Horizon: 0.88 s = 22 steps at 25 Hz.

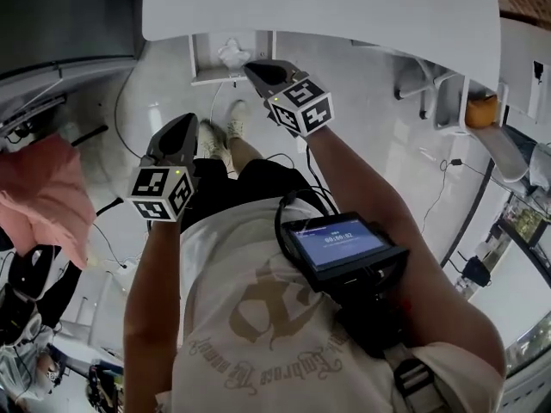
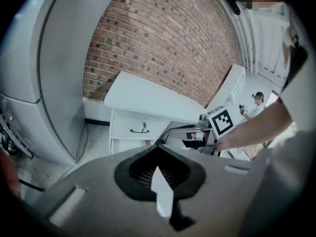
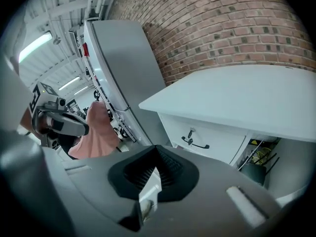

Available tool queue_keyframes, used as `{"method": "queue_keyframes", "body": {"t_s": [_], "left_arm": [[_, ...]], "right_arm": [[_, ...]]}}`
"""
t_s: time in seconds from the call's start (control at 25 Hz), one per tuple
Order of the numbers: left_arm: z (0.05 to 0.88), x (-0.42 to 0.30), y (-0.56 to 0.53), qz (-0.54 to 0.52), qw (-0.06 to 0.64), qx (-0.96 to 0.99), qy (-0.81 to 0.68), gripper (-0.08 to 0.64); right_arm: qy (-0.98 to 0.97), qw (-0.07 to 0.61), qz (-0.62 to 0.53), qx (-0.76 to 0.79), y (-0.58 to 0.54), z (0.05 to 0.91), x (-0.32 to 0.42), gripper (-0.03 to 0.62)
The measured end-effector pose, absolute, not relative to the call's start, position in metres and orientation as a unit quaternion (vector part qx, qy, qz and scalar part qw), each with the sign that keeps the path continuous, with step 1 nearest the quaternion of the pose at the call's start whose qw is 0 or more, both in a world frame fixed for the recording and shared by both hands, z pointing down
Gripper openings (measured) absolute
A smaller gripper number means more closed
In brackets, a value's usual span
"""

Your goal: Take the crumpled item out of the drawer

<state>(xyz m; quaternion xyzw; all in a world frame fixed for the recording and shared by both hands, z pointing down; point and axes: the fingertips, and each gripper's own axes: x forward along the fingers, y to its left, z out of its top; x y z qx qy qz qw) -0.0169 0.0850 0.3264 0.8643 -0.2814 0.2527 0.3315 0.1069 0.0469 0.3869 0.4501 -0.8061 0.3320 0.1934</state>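
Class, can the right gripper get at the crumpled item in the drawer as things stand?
Probably yes: the drawer stands open, the crumpled item lies uncovered, and the right gripper is beside it, nothing between.

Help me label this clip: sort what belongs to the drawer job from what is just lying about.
Job in hand:
- crumpled white item
- drawer under the white desk
- right claw, shut, close by the item
- left claw, shut, held further back

Lying about:
- pink cloth
- floor cable
- orange object, far right
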Motion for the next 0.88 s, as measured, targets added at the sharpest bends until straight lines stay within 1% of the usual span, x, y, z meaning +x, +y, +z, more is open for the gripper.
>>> {"method": "queue_keyframes", "body": {"t_s": [0.16, 0.32, 0.4, 0.68, 0.88], "left_arm": [[0.337, -0.016, 0.085, 0.244, 0.348, 0.856, -0.294, 0.000], [0.376, -0.022, 0.081, 0.244, 0.366, 0.851, -0.288, 0.000], [0.388, -0.020, 0.079, 0.247, 0.370, 0.851, -0.279, 0.000], [0.392, -0.007, 0.071, 0.250, 0.371, 0.852, -0.273, 0.000], [0.426, -0.011, 0.063, 0.253, 0.389, 0.841, -0.279, 0.000]], "right_arm": [[-0.801, 0.216, 0.333, 0.447, 0.052, 0.403, 0.110, 0.008], [-0.790, 0.236, 0.342, 0.452, 0.051, 0.447, 0.103, 0.008], [-0.784, 0.239, 0.347, 0.457, 0.049, 0.459, 0.106, 0.008], [-0.772, 0.246, 0.355, 0.466, 0.041, 0.469, 0.122, 0.008], [-0.754, 0.259, 0.371, 0.477, 0.029, 0.514, 0.132, 0.008]]}}
